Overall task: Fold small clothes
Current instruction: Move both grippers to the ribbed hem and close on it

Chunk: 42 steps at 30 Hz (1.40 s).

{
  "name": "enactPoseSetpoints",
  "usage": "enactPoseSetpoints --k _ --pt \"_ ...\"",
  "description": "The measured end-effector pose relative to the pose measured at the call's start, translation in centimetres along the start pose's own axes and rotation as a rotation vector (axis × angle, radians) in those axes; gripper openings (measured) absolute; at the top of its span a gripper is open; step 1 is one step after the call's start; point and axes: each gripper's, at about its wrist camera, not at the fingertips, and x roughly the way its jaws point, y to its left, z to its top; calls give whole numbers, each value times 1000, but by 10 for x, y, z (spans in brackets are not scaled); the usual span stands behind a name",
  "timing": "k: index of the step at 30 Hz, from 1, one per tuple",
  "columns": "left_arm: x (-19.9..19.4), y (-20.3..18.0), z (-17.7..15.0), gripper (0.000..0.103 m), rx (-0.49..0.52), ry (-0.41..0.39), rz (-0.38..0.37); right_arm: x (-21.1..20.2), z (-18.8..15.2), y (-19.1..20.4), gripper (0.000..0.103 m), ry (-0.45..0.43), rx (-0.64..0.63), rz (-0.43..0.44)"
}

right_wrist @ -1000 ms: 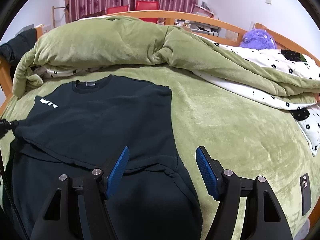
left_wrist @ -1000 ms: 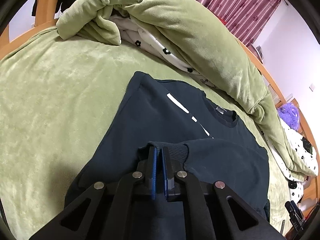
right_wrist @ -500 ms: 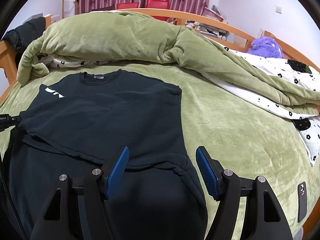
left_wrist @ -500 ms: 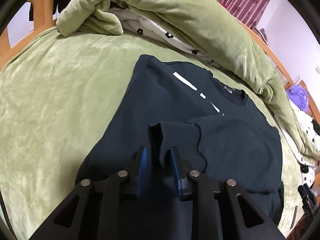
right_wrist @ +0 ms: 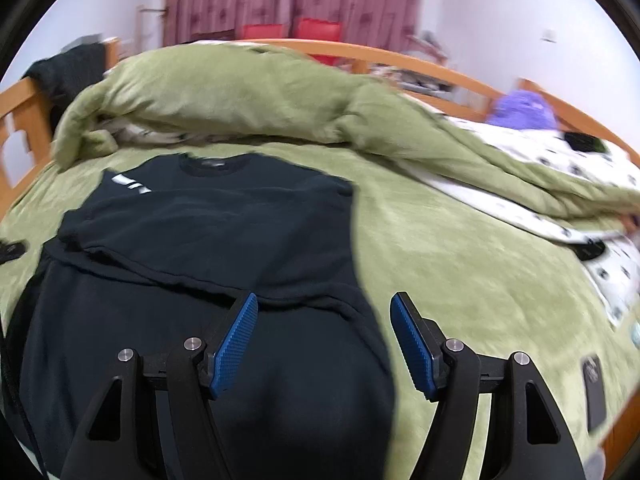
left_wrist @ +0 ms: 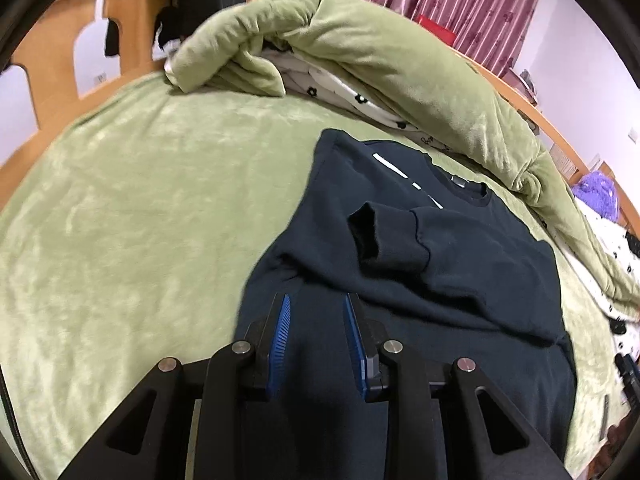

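Observation:
A dark navy sweatshirt (left_wrist: 460,280) lies flat on the green bed cover, collar away from me. One sleeve is folded across its chest, and the cuff (left_wrist: 366,236) rests free on the body. My left gripper (left_wrist: 316,300) hovers just short of that cuff, over the lower body, open a little with nothing between its blue pads. In the right wrist view the sweatshirt (right_wrist: 220,220) fills the left half. My right gripper (right_wrist: 324,300) stands open wide above the garment's right side edge and holds nothing.
A bunched green duvet (left_wrist: 380,60) with a white flowered lining lies along the far side. The wooden bed frame (left_wrist: 52,72) rings the mattress. A purple plush toy (right_wrist: 524,110) sits at the far right. A phone (right_wrist: 594,384) lies near the right edge.
My left gripper let go of the sleeve cuff and drew back; the sleeve now lies across the chest. The right gripper pulled back a little and stayed open.

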Motion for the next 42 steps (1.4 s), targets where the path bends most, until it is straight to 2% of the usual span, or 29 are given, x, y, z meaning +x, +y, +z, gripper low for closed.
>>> enactPoseSetpoints --k 6,18,20,24,28,33,38,42 --pt "-32 16 -28 26 -14 -16 -7 -24 -25 -18 67 13 31 30" --pt "-87 -4 -78 26 155 -34 1 -60 -106 -21 67 79 52 60" --pt "-94 -9 -90 29 175 -37 1 -66 -119 -25 67 80 67 54" --pt "-103 -12 -115 61 194 -53 -9 -73 -140 -28 67 97 83 61" --pt "-107 -13 -136 61 228 -65 13 -77 -154 -29 67 103 98 67" --pt "-103 -5 -147 61 215 -20 6 -76 -161 -29 67 114 112 72" --pt "-100 18 -153 61 159 -21 0 -74 -168 -30 67 136 145 78" --pt "-88 41 -163 61 92 37 -59 -69 -179 -32 67 168 189 97"
